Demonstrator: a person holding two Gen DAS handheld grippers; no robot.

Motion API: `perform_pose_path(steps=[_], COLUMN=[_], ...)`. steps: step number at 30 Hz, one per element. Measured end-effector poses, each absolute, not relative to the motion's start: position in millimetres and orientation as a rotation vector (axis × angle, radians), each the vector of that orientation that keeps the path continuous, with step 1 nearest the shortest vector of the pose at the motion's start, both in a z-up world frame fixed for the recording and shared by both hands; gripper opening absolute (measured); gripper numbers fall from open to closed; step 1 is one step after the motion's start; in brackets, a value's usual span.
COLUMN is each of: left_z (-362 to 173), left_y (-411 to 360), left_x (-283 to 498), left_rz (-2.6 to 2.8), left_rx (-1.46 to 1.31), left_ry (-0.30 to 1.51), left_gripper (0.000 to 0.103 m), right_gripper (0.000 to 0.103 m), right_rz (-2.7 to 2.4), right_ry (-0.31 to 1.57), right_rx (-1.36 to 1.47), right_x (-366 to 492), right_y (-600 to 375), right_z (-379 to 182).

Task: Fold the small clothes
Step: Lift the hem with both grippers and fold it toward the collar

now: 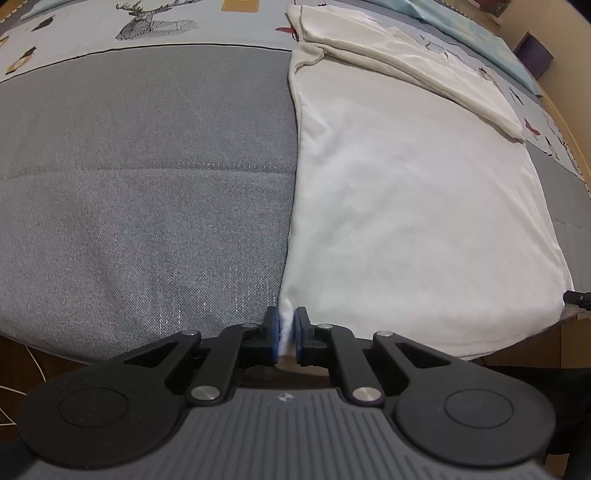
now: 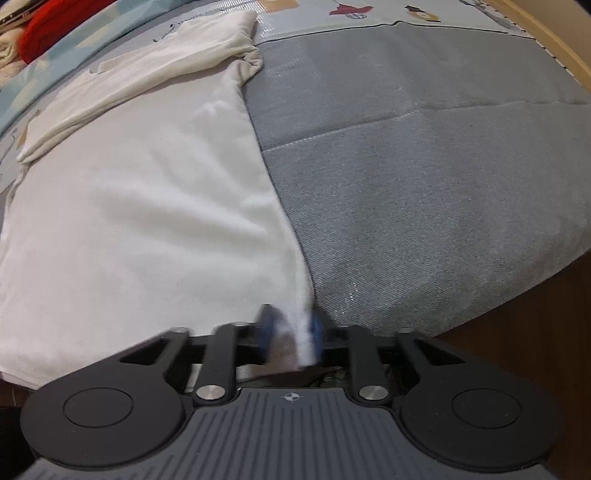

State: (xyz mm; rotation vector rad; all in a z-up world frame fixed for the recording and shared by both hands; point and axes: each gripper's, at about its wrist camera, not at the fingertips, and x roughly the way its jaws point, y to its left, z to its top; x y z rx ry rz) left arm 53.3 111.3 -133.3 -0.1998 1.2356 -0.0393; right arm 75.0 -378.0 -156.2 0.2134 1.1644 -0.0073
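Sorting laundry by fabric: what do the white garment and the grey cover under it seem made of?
White garment: likely soft cotton knit, matte; it looks slightly fuzzy and drapes in gentle creases. Grey cover: seemingly a coarser woven fabric; fine diagonal weave, faint sheen, stitched quilt lines.

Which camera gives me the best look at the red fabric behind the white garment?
The right wrist view: the red fabric sits in its far left corner, beyond the white garment. The left wrist view shows none of it.

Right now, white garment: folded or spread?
Mostly spread: the white garment lies flat on the grey bedcover, with only its far sleeve part folded over. Both grippers pinch its near corners.
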Motion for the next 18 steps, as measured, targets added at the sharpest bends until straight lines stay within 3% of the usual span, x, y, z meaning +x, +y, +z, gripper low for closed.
perform_pose_path(steps=[10,18], left_z=[-134.1,-103.0], left_y=[108.7,102.8], left_x=[53.4,44.7], left_rz=[-0.052,-0.109], left_rx=[-0.187,-0.127], left_ry=[1.251,1.157], left_gripper=[0.010,0.006], right_gripper=[0.011,0.005], right_rz=[-0.023,-0.006], right_ry=[1.174,1.096], right_rx=[0.217,0.220], right_x=[75.0,69.7], right_y=[-378.0,-376.0], right_z=[-159.5,-141.2])
